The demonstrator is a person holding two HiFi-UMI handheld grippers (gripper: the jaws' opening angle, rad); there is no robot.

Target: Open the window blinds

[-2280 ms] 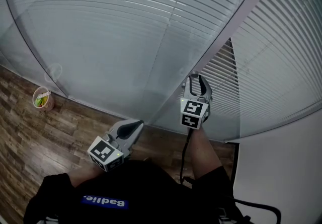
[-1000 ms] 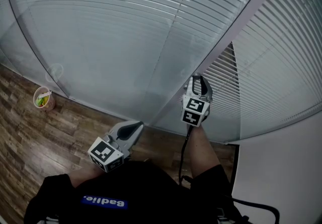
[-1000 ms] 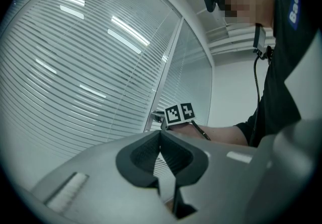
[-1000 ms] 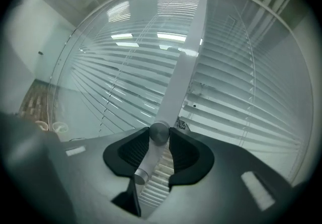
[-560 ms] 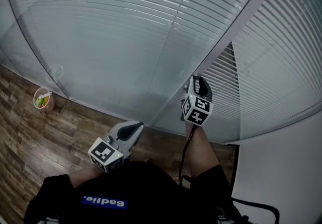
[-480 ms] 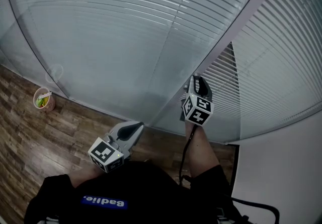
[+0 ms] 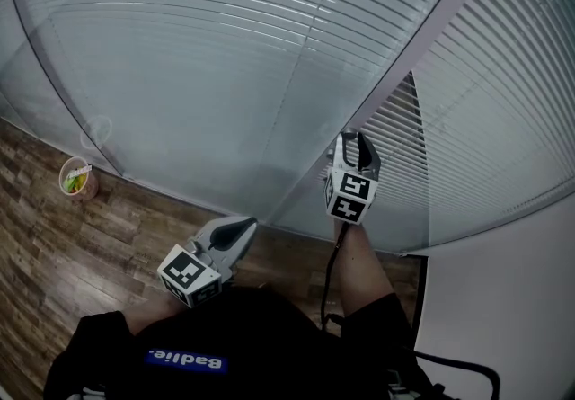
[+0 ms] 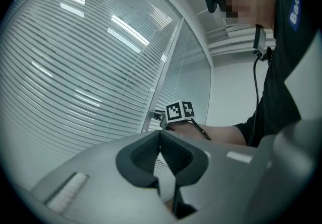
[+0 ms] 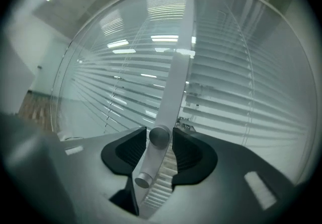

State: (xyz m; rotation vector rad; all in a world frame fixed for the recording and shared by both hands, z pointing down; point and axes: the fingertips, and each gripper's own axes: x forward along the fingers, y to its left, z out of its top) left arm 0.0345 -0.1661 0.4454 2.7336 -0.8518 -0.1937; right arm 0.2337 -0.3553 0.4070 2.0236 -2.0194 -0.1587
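Grey slatted window blinds (image 7: 225, 48) sit behind glass on both sides of a pale frame post (image 7: 422, 30). My right gripper (image 7: 352, 145) is held level against that post. In the right gripper view a round metal knob (image 9: 159, 136) on a short stem sits between the jaws of the right gripper (image 9: 159, 143). The jaws are opening, with a thin gap at each pad. The slats right of the post (image 7: 395, 133) look tilted apart. My left gripper (image 7: 244, 226) hangs low near the floor, away from the blinds; in its own view the left gripper (image 8: 160, 135) is shut on nothing.
A small cup (image 7: 77, 177) stands on the wood floor (image 7: 54, 245) at the foot of the glass on the left. A white wall panel (image 7: 503, 299) fills the lower right. A black cable (image 7: 329, 281) runs down along the right forearm.
The right gripper's marker cube rolled a little to one side and back again while staying at the post. The left gripper has not moved.
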